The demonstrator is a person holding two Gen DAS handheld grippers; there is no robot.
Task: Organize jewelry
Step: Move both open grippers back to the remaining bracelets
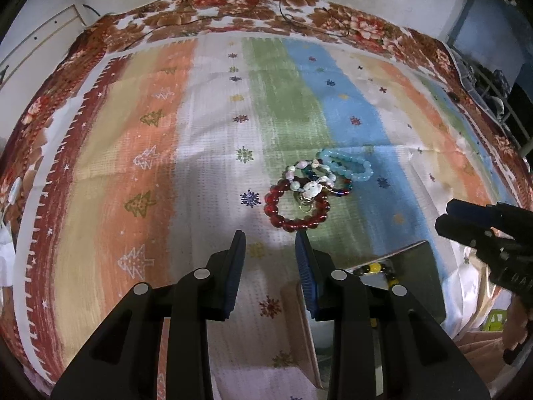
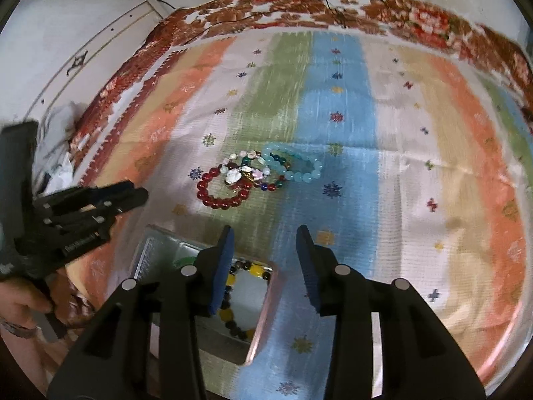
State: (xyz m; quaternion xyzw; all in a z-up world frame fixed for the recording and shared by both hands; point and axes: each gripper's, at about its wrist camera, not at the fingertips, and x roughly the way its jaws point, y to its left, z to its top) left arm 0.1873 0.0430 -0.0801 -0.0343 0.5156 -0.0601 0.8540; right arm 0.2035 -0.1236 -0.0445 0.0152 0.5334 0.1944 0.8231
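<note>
A pile of bead bracelets lies on the striped cloth: a red bead bracelet (image 1: 296,208) (image 2: 221,190), a pearl and shell bracelet (image 1: 311,180) (image 2: 245,166), and a light blue bead bracelet (image 1: 348,165) (image 2: 294,165). An open jewelry box (image 2: 266,303) (image 1: 419,266) near the front holds a yellow and dark bead bracelet (image 2: 238,296) (image 1: 374,268). My left gripper (image 1: 270,243) is open and empty, just short of the red bracelet. My right gripper (image 2: 265,240) is open and empty, above the box's far edge.
The striped cloth (image 1: 216,133) covers a table with a floral cover (image 1: 233,10) at its far edge. Thin cables (image 1: 283,3) trail over that edge. A wall stands behind. Dark clutter (image 1: 493,90) sits at the far right.
</note>
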